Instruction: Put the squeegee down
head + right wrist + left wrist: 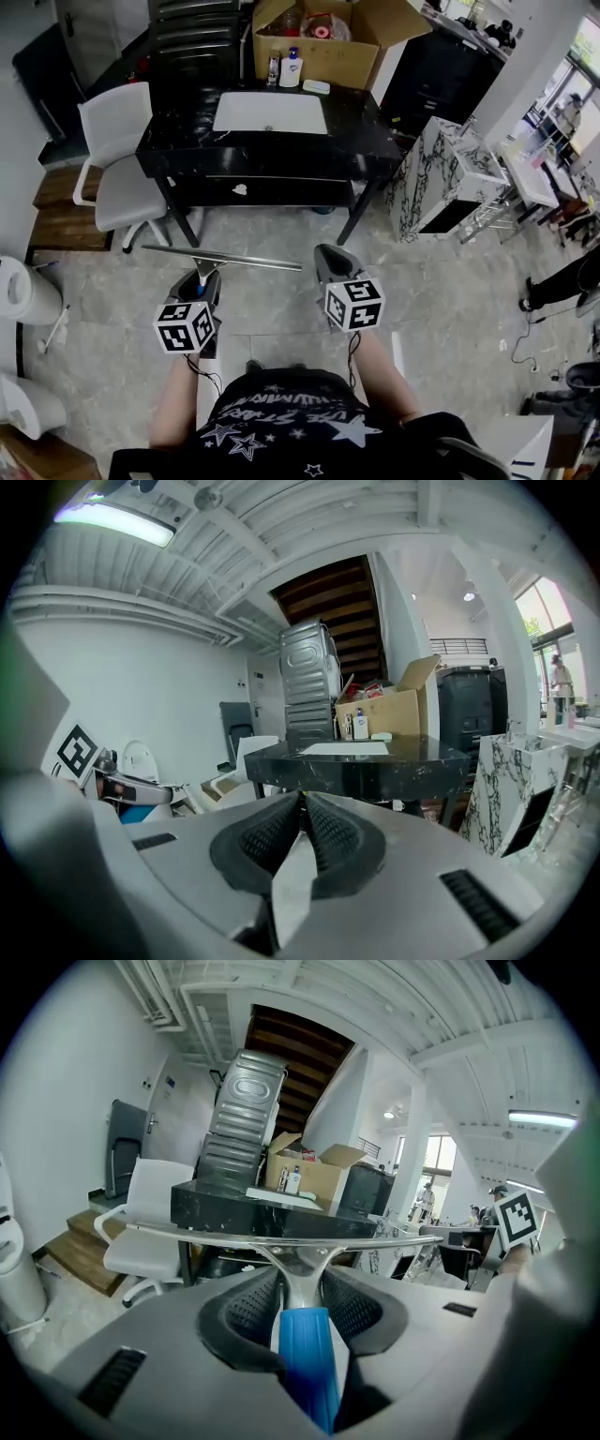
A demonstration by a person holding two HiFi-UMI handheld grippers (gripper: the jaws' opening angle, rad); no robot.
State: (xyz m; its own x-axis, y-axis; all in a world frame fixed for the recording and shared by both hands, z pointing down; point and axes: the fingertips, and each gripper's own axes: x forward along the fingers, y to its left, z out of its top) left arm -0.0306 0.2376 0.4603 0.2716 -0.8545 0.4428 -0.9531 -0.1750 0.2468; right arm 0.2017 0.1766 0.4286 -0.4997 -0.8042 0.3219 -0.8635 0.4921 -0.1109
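L gripper [298, 1283] clamped on squeegee [222, 256] handle, mid-left of head view, above floor [450, 309]. R gripper [302, 822] pinched shut, empty. Risk: letting go unsupported, blade drops; table [178, 141] well ahead, upper centre.

We logged the squeegee [221, 258] as held in the air, at the near left of the scene. Its blue ribbed handle [305, 1363] was clamped between the jaws of the left gripper [202, 279]. A bright metal neck [298, 1274] forked out of the handle into a long, thin metal blade rail [234, 1234]. The rail ran crosswise and roughly level, at the squeegee's far end.
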